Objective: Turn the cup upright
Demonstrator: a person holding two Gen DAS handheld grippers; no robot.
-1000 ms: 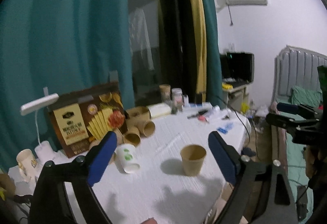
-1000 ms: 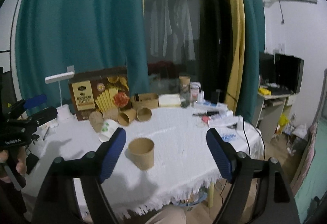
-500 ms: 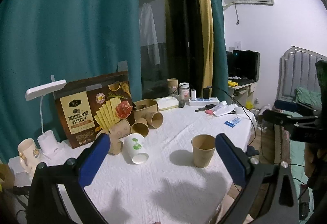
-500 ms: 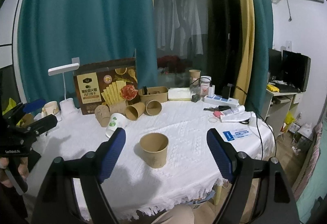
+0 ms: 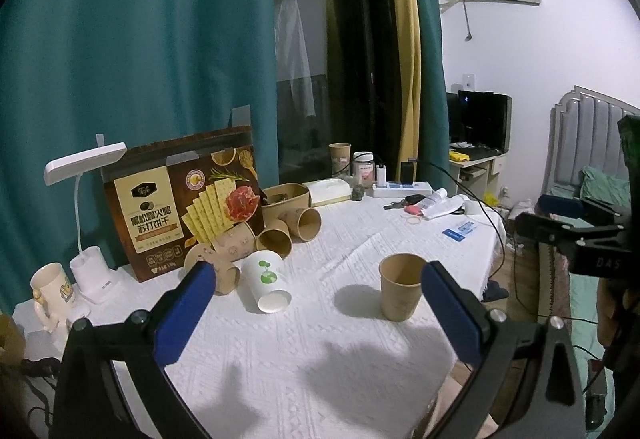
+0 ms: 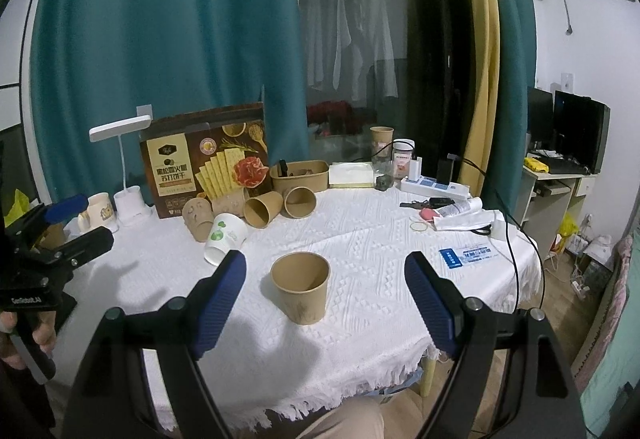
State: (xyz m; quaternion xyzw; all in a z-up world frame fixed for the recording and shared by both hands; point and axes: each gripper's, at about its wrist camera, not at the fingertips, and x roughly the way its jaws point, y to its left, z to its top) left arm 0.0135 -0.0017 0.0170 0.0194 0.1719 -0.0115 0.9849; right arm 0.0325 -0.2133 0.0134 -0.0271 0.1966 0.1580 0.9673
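Note:
A brown paper cup (image 6: 301, 290) stands upright, mouth up, near the front of the white-clothed table (image 6: 372, 239); it also shows in the left wrist view (image 5: 400, 291). A white cup with a green sprout print (image 5: 266, 281) (image 6: 225, 238) lies on its side, and several brown cups (image 5: 276, 237) (image 6: 260, 211) lie on their sides behind it. My left gripper (image 5: 316, 305) is open and empty, held back from the table. My right gripper (image 6: 326, 299) is open and empty, its jaws wide either side of the upright cup but short of it.
A cracker box (image 6: 206, 167), a white desk lamp (image 6: 120, 159), a mug (image 5: 50, 291), a brown tub (image 6: 300, 177), jars, a power strip (image 6: 434, 187) and papers (image 6: 468, 253) line the table's back and right. The table's fringe edge (image 6: 320, 399) is near me.
Both grippers have pulled back and risen a little from the table; the upright brown cup stays put. Both stay open.

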